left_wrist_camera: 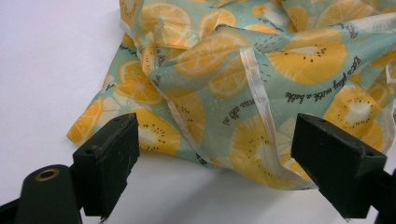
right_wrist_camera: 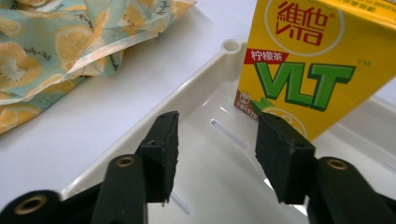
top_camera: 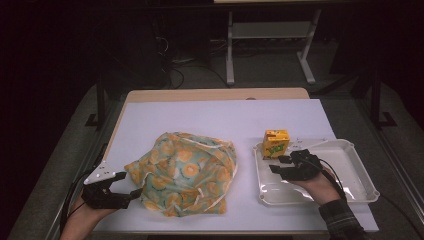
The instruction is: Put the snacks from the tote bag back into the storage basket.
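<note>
Yellow card, printed with green letters and a red logo, made up the drink carton (top_camera: 276, 143) that stood upright in the white plastic tray (top_camera: 360, 172), tucked into the tray's corner at about ten o'clock from its middle. Your right gripper (top_camera: 281, 163) hovered over the tray just at six o'clock of the carton, its jaws apart with nothing between them; in the right gripper view the carton (right_wrist_camera: 308, 70) rose just beyond the tips, near the right-hand jaw, and I could not tell whether that jaw touched it. The pads (right_wrist_camera: 163, 149) did not press on anything. The tray's slotted floor (right_wrist_camera: 219, 172) lay under the jaws.

The tray sat on the white table cover (top_camera: 220, 117) at three o'clock from the fruit-print cloth bag (top_camera: 185, 172), which lay crumpled near the middle of the cover, close beside the tray but apart from it. Your left gripper (top_camera: 127, 187) rested at nine o'clock of the bag, low on the cover, pointing toward it. Its jaws stood wide apart, gripping nothing. In the left gripper view the bag's near edge (left_wrist_camera: 233, 140), with its pale seam binding, lay between and just beyond the two pads (left_wrist_camera: 109, 163), not clamped by either.
</note>
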